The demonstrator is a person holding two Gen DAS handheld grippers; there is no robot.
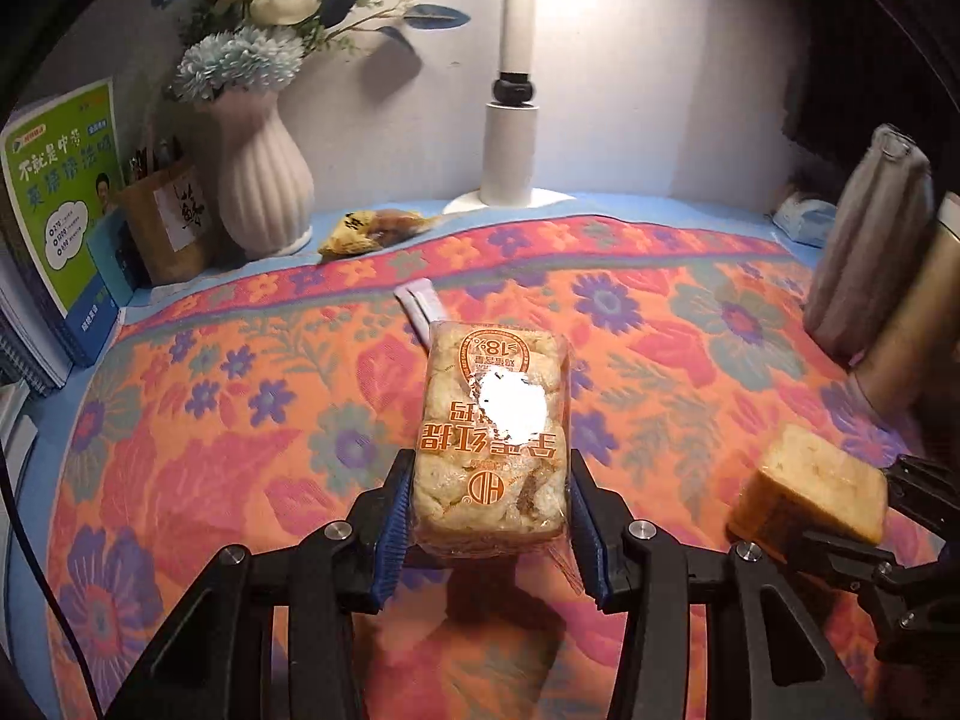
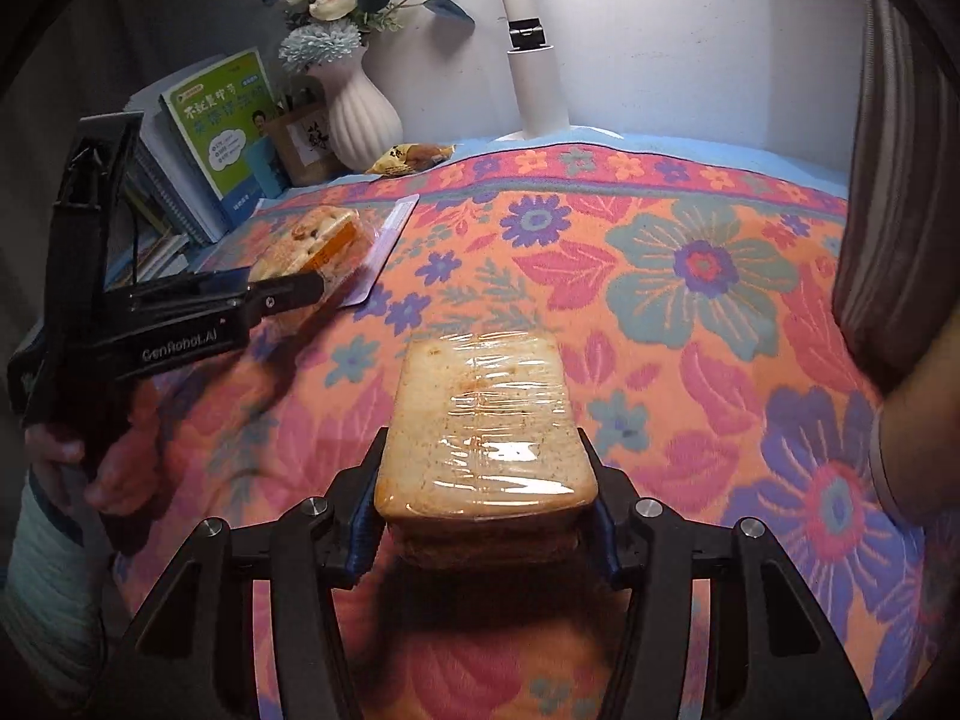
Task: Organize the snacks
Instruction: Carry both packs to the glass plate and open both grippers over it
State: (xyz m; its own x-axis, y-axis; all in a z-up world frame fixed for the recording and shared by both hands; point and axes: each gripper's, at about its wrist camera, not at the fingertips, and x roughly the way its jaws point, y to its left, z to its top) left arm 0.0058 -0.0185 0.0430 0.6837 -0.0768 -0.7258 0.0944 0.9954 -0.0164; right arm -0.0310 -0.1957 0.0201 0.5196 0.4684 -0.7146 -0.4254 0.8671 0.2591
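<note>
Gripping a wrapped bread pack (image 1: pixel 489 444) between its two blue-padded fingers, the left gripper (image 1: pixel 489 516) holds the pack clear above the floral cloth (image 1: pixel 210 420); the jaws stand narrowly apart, both pads pressed against the pack's sides. The pack carries orange print, which reads upside down in the left wrist view.

The right gripper (image 2: pixel 483 516) clamps a second item, a film-wrapped toast block (image 2: pixel 486 426), with both pads against its sides and the jaws partly closed around it. This block also hangs above the cloth, casting a shadow below.

In the right wrist view the left gripper appears at the left edge, held by a hand (image 2: pixel 108 456) with a pale sleeve (image 2: pixel 48 588).

A small yellow snack packet (image 1: pixel 372 231) lies at the far edge of the cloth, just beside a white ribbed vase (image 1: pixel 264 180) of artificial flowers. A white lamp base (image 1: pixel 510 150) stands to the right of the packet. Books (image 1: pixel 66 198) and a brown pen holder (image 1: pixel 165 219) stand left of the vase.
</note>
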